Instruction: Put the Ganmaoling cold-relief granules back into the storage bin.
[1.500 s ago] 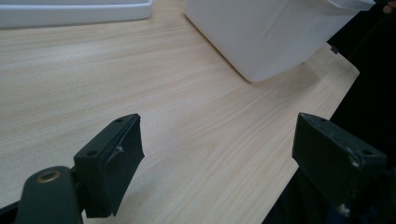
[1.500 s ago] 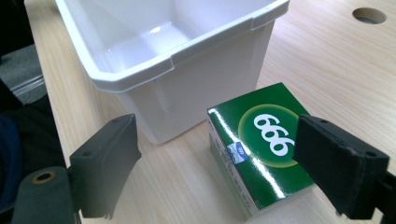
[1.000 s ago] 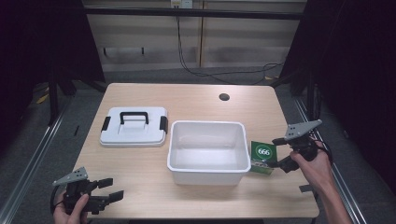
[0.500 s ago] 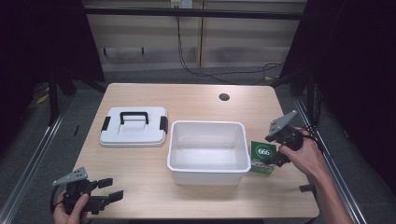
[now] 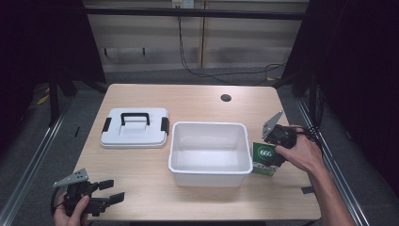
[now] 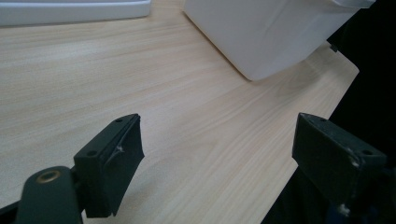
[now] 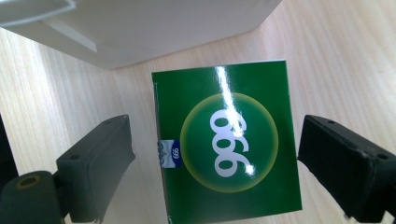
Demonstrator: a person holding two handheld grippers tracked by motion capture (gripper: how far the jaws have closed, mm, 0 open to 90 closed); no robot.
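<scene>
Lowered since before, right hand-held gripper [image 7: 212,163] straddles the green box [image 7: 226,144] — jaws spread — beside the white bin [image 5: 209,167].

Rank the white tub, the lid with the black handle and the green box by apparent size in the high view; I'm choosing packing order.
1. White tub, largest.
2. Lid, somewhat smaller.
3. Green box, clearly smallest, though the right hand partly covers it.
</scene>
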